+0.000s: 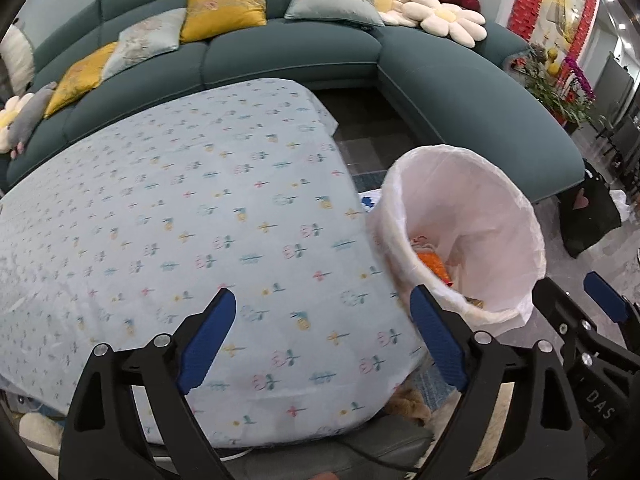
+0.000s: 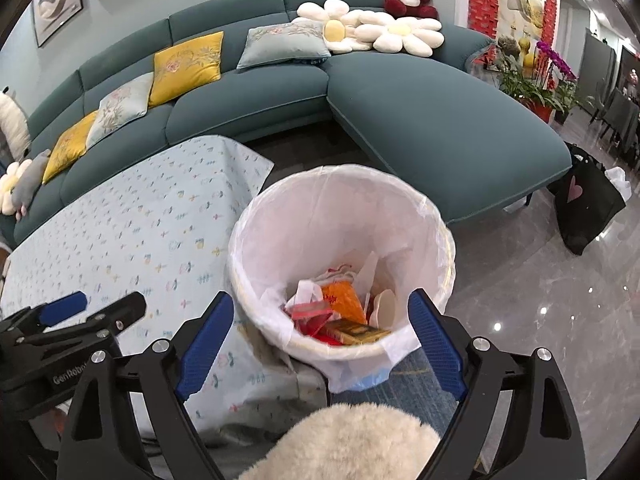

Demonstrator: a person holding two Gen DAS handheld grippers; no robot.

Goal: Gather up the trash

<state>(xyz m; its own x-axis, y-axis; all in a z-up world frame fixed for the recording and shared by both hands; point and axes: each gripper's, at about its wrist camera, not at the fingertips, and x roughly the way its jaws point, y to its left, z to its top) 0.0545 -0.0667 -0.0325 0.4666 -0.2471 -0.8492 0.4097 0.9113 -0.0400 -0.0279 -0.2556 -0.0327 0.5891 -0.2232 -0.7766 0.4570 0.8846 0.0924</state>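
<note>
The trash [image 2: 340, 312] sits at centre of the right wrist view, in the bottom of the waste bin [image 2: 440, 240]: an orange packet, red wrappers, a yellow-brown box, white scraps, all inside the white bin liner [image 2: 360, 208]. In the left wrist view the same bin is at right of frame, w/ only a bit of orange showing, just beside the table edge.

Right gripper [image 2: 320, 344] hangs over the bin's near rim, fingers spread wide, nothing between them. Left gripper [image 1: 324, 340] is over the table's flowered cloth [image 1: 180, 220], lower centre of frame, fingers likewise wide apart & empty.

Judgement: the drop-off step looks done, w/ both tools empty beside a bin that already holds rubbish. The cloth shows no loose trash in either view, though its far-left part is blurred by the lens, so I can't rule out small bits there. Next move calls for finding another piece, if any is left, then bringing one gripper down over it & closing. The teal sofa [image 2: 440, 120] behind, w/ cushions, is not involved.
</note>
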